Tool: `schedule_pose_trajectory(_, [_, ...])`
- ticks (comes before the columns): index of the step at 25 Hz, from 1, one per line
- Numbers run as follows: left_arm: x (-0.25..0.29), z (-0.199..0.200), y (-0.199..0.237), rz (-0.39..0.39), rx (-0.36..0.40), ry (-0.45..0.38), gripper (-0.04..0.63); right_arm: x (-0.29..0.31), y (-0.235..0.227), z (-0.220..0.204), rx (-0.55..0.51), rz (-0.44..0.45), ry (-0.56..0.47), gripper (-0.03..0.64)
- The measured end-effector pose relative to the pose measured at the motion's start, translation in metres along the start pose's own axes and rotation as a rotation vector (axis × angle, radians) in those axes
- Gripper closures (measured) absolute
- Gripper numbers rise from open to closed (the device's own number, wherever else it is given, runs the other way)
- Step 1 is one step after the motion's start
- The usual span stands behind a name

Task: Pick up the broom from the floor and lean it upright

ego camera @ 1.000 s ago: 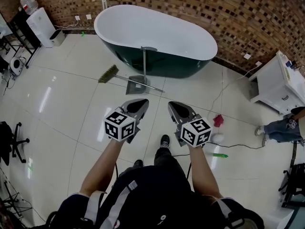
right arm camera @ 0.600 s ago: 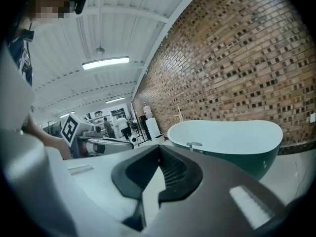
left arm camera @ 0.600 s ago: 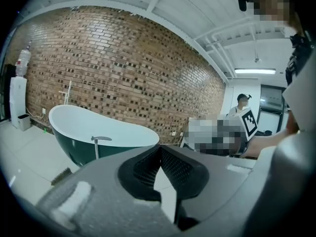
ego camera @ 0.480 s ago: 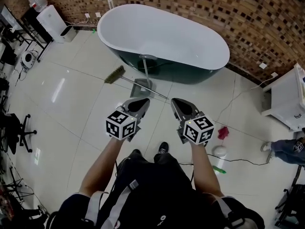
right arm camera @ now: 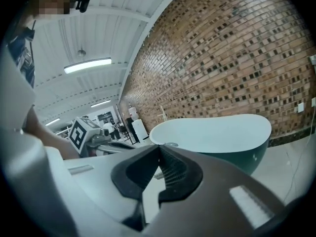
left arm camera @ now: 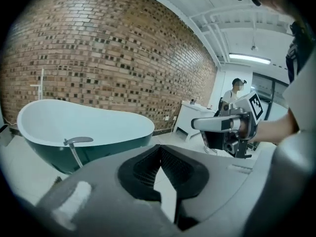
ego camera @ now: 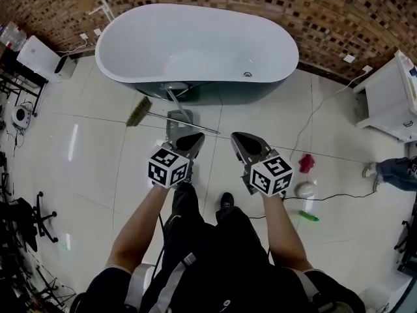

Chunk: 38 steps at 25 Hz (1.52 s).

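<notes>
left gripper (ego camera: pixel 189 139) and right gripper (ego camera: pixel 240 140) side by side, each with jaws pressed together and nothing between them. the broom (ego camera: pixel 139 111) lies flat on the white tile floor at eleven o'clock from the left gripper, its handle running past a dustpan (ego camera: pixel 180 117). a dark green bathtub (ego camera: pixel 195 44) stands beyond at twelve o'clock.

Tub (ego camera: pixel 195 44) white inside, dark green outside. Wall (ego camera: pixel 273 2) brown brick, dark speckles. Floor (ego camera: pixel 98 168) glossy white tiles. Broom head (ego camera: pixel 138 111) olive green. Rag (ego camera: pixel 306 163) red.
</notes>
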<state>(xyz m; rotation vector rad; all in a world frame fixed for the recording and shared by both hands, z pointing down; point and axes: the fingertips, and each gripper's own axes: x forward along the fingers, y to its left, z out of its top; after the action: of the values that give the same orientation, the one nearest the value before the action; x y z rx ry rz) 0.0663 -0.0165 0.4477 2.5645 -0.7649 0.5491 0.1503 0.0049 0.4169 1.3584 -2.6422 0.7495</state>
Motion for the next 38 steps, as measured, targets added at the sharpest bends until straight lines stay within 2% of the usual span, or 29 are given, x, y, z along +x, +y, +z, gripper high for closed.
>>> schedule_pose_trajectory(4, [0.050, -0.018, 0.037, -0.076, 0.042, 0.071, 0.595, 0.029, -0.039, -0.011, 0.002, -0.103, 0.011, 0.614])
schedule_pose_trajectory(7, [0.084, -0.044, 0.062, -0.138, 0.066, 0.144, 0.595, 0.048, -0.064, -0.028, 0.030, -0.193, 0.026, 0.614])
schedule_pose_trajectory(10, [0.122, -0.074, 0.088, -0.209, 0.127, 0.234, 0.595, 0.064, -0.089, -0.044, 0.072, -0.297, 0.013, 0.614])
schedule_pose_trajectory(14, [0.175, -0.137, 0.120, -0.293, 0.212, 0.325, 0.594, 0.086, -0.121, -0.084, 0.124, -0.392, -0.012, 0.614])
schedule_pose_trajectory(18, [0.230, -0.209, 0.141, -0.346, 0.227, 0.397, 0.592, 0.102, -0.158, -0.140, 0.147, -0.467, 0.012, 0.614])
schedule_pose_trajectory(20, [0.252, -0.250, 0.151, -0.370, 0.250, 0.445, 0.578, 0.109, -0.172, -0.168, 0.154, -0.492, 0.023, 0.614])
schedule_pose_trajectory(25, [0.301, -0.341, 0.178, -0.417, 0.369, 0.540, 0.533, 0.122, -0.196, -0.233, 0.186, -0.513, 0.009, 0.614])
schedule_pose_trajectory(31, [0.353, -0.421, 0.214, -0.444, 0.378, 0.637, 0.458, 0.143, -0.222, -0.290, 0.209, -0.532, -0.019, 0.614])
schedule_pose_trajectory(33, [0.370, -0.442, 0.227, -0.437, 0.424, 0.669, 0.430, 0.146, -0.232, -0.307, 0.209, -0.537, -0.018, 0.614])
schedule_pose_trajectory(38, [0.399, -0.485, 0.247, -0.456, 0.599, 0.745, 0.387, 0.151, -0.245, -0.342, 0.249, -0.564, -0.033, 0.614])
